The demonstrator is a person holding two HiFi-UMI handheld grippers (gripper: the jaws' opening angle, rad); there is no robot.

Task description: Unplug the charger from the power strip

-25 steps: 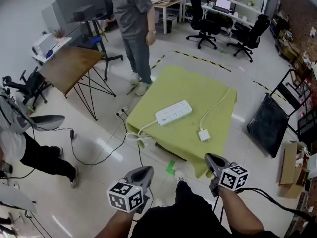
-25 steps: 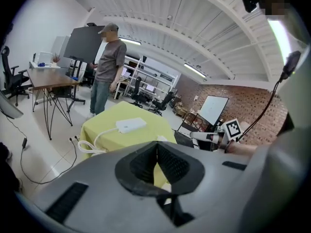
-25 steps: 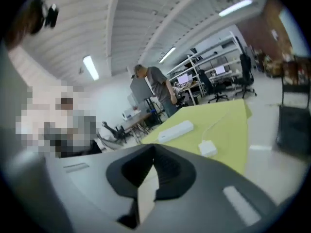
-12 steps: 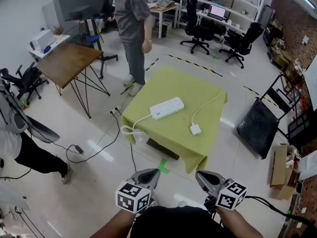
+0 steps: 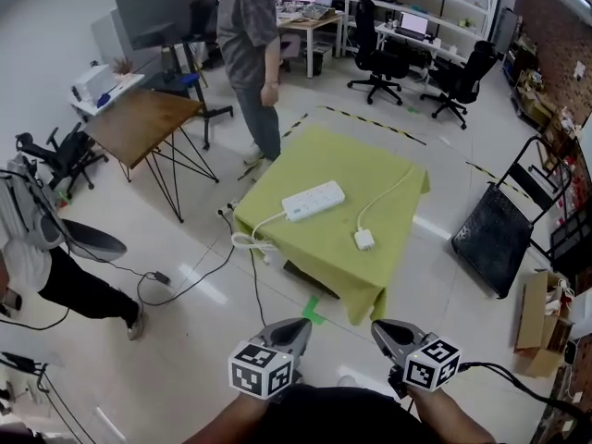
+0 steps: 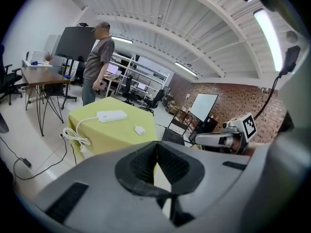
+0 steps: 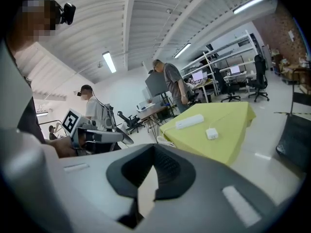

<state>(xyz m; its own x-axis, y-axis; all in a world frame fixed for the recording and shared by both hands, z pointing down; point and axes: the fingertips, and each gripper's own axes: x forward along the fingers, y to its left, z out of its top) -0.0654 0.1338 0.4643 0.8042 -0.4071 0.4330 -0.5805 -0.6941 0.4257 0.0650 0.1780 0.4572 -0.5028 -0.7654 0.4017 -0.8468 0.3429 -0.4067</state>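
view has pulled back from the bench (image 5: 388, 289) over the last second. left gripper (image 5: 294, 326) and right gripper (image 5: 381, 327) sit low by the body, jaws clenched on nothing. small boxy white charger (image 5: 363, 240) lies on the matte yellow-green cloth (image 5: 356, 160), well apart from the long smooth white power strip (image 5: 314, 201). judged already unplugged.

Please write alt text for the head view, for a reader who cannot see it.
The left tool and right tool, both shut and empty, sit at the bottom edge, short of a yellow-green table. On it a white power strip and white charger lie apart.
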